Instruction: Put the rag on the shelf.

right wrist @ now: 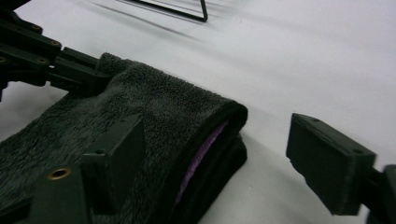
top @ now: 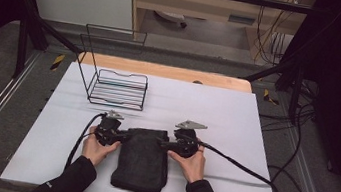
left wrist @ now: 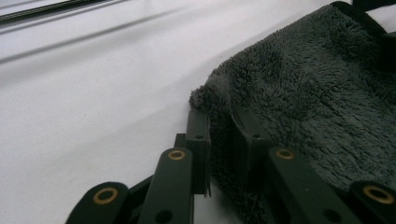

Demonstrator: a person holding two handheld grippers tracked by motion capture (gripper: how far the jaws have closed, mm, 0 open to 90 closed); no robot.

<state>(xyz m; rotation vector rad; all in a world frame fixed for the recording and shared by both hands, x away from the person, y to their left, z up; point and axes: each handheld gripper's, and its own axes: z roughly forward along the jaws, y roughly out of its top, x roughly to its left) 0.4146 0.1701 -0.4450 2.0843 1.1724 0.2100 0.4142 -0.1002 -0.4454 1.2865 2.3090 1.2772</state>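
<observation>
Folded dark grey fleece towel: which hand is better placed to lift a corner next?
Left. The left tongs are already shut on the folded dark grey fleece towel at its far corner; the right tongs stand open around the other corner, not gripping.

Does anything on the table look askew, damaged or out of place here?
Nothing stands out. The dark folded towel lies flat on the white table, and the wire rack stands upright behind it.

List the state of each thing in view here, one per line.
Towel: folded, flat on the table, purple inside the fold.
Left gripper: shut on the towel's far left corner.
Right gripper: open, jaws astride the far right corner, not pressing.
Wire rack: upright, empty.
</observation>
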